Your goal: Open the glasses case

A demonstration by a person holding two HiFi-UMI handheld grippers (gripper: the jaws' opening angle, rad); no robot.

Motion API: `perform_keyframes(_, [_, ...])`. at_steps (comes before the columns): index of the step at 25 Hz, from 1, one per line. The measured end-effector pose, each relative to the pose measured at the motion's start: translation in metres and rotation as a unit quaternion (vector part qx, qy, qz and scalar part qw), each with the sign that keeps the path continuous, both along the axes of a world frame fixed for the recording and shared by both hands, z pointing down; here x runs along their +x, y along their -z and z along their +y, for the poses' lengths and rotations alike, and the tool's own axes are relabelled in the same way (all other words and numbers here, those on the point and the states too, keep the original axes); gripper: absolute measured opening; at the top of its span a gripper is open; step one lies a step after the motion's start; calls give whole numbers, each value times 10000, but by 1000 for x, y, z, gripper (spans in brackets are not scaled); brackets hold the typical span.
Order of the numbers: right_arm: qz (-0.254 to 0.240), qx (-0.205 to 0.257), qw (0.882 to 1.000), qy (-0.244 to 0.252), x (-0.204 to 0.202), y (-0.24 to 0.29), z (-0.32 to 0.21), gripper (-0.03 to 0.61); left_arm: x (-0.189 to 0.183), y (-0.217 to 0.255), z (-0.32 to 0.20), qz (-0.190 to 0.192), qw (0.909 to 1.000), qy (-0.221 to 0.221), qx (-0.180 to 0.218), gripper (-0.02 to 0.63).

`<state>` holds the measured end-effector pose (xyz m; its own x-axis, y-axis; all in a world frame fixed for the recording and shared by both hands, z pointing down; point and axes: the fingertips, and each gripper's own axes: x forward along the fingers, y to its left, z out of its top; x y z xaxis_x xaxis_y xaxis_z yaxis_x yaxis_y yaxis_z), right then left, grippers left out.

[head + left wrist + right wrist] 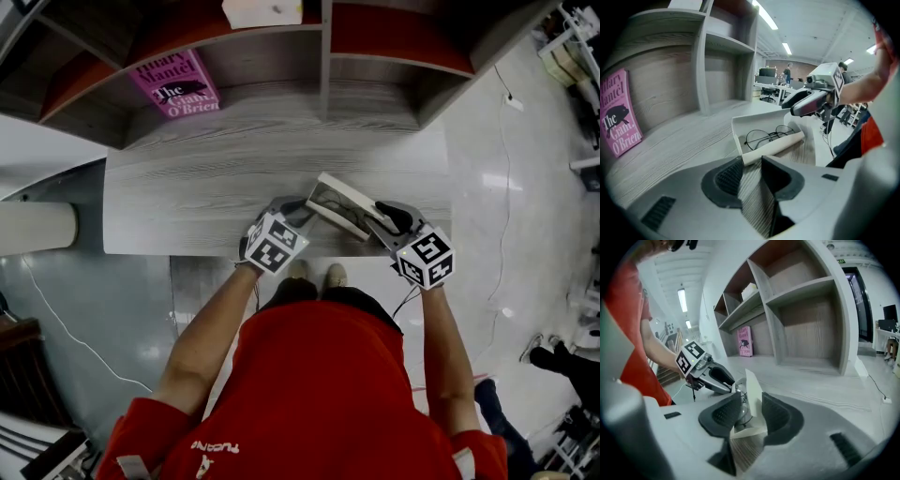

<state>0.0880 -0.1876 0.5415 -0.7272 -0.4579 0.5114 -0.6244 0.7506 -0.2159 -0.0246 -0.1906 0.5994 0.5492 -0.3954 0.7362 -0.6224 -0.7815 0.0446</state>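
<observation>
Grey wood-grain desk (187,197) below shelves (323,56): glasses case (342,204) at its front edge, lid (753,390) raised. The left gripper (752,161), jaws wide, clamps the case's near corner. The right gripper (751,404) narrowly straddles the lid, contact unclear. Light, stiff, probably slick shell, best held by its rims.

A grey wood-grain desktop (187,197) is carrying everything here, with an open shelf unit (325,56) in the same finish rising along its back edge. A white glasses case (339,202) is sitting on the desktop close to the front edge, its lid tilting up off the base. A pink paperback book (175,82) is standing at the back left of the desktop, leaning against the unit's rear panel. A pale box (262,11) is resting on an upper shelf above
</observation>
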Motion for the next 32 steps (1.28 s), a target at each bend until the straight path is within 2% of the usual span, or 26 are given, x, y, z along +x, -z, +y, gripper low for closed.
perform_keyframes(6, [186, 406, 9981, -416, 15, 9, -19, 40, 0, 0, -1, -7, 10000, 10, 2, 123])
perform_keyframes(14, [377, 604, 9948, -725, 28, 2, -40, 41, 0, 0, -3, -39, 9999, 98, 5, 121])
perform_keyframes(23, [516, 591, 9926, -929, 40, -10, -56, 51, 3, 0, -6, -92, 9998, 177, 9, 120])
perform_keyframes(32, [552, 711, 9921, -871, 35, -5, -53, 54, 2, -1, -5, -109, 9998, 178, 36, 120])
